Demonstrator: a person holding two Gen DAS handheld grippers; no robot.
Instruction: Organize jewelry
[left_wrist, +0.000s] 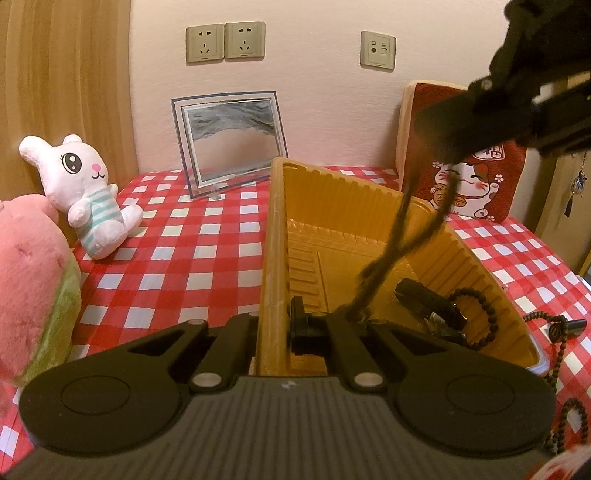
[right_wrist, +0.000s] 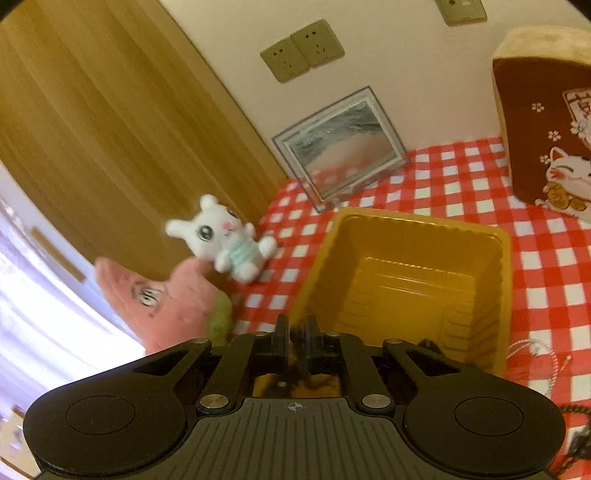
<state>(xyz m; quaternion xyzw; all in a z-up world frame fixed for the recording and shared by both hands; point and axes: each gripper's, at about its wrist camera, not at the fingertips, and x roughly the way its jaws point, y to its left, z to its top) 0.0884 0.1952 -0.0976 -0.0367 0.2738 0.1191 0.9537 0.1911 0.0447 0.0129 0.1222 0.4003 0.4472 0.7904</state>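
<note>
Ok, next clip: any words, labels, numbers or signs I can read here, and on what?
"福": white plaque on the red cat cushion, partly hidden, so a likely reading.
Gold coin the cat holds: characters too blurred to read.
Crosshair mark, no letters: on the body of the right tongs.
Wall sockets: no legible print.

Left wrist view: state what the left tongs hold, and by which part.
The left tongs clamp the yellow tray by its near left wall, at the rim.
</note>
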